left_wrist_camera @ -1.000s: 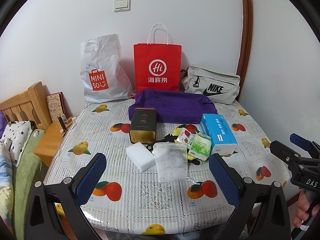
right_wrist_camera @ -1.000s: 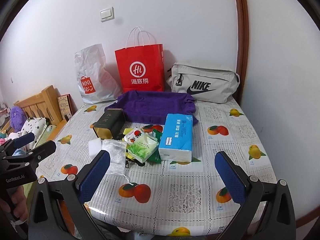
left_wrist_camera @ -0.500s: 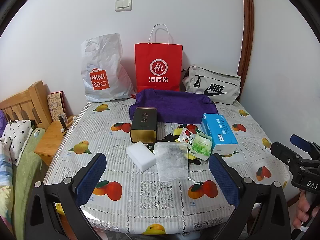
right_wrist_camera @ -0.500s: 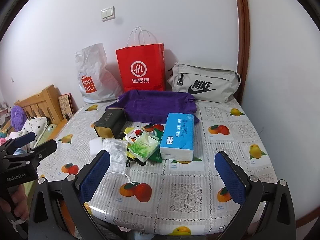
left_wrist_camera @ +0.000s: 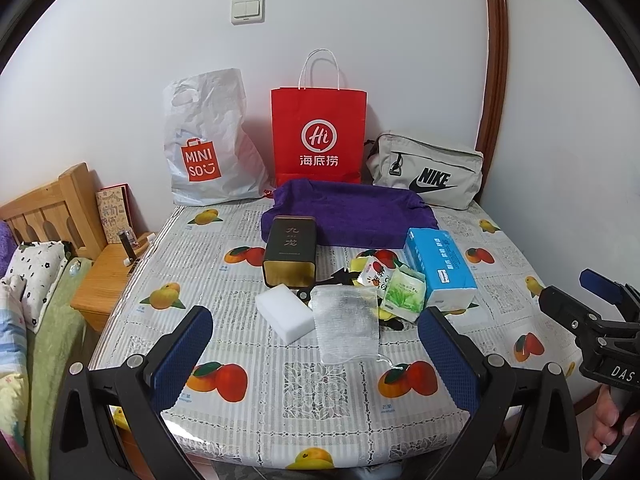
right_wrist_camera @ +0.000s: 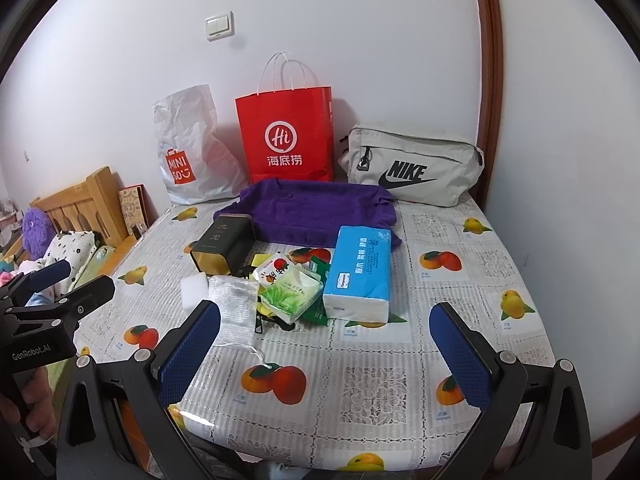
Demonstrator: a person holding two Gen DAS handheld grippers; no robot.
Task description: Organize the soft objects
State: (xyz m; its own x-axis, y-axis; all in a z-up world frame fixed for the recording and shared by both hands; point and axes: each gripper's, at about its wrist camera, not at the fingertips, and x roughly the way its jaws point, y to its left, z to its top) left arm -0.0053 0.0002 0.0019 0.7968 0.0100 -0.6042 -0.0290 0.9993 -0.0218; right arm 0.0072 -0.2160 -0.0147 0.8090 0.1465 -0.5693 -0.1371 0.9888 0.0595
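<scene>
square white foam sponge (left_wrist_camera: 285,314) beside crinkly mesh pouch (left_wrist_camera: 345,327); fuzzy purple towel (left_wrist_camera: 352,214).

Left tool (left_wrist_camera: 316,354) hangs wide open over the bench (left_wrist_camera: 280,392), with the white sponge (left_wrist_camera: 285,314) touching the mesh pouch (left_wrist_camera: 346,328) and a blue tissue pack (left_wrist_camera: 439,266) just right of the snack packets (left_wrist_camera: 390,285).
</scene>
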